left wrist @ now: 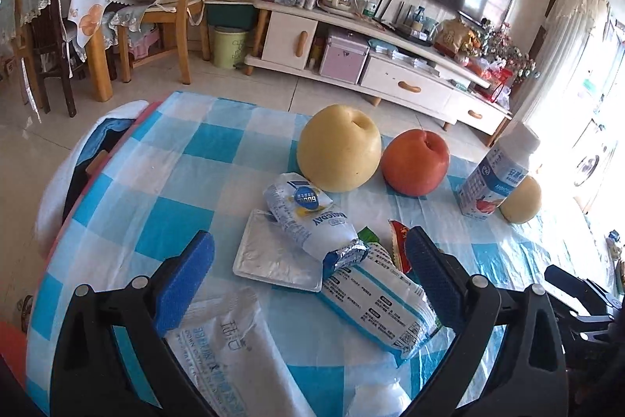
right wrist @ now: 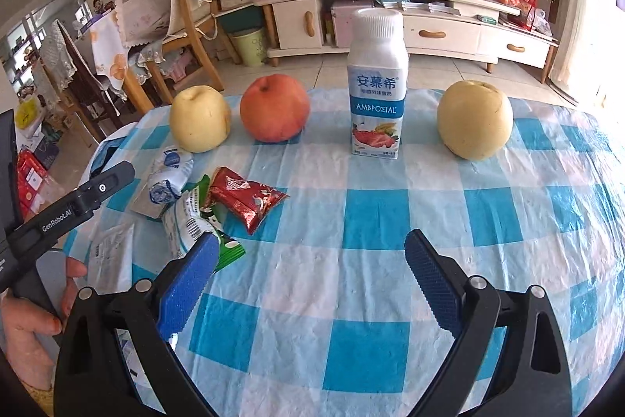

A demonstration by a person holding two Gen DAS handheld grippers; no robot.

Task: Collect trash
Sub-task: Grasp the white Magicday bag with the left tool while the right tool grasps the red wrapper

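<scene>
Several wrappers lie in a heap on the blue-checked tablecloth. In the left wrist view a white-blue crumpled wrapper lies over a silver foil tray, with a second white-blue packet and a flat white pouch nearer. My left gripper is open, its jaws on either side of the heap, just above it. In the right wrist view a red wrapper, a green wrapper and the white-blue wrappers lie at left. My right gripper is open and empty over bare cloth, right of the heap.
Two yellow pears, a red apple and a yogurt bottle stand at the table's far side. A green waste bin, chairs and a TV cabinet stand beyond on the tiled floor.
</scene>
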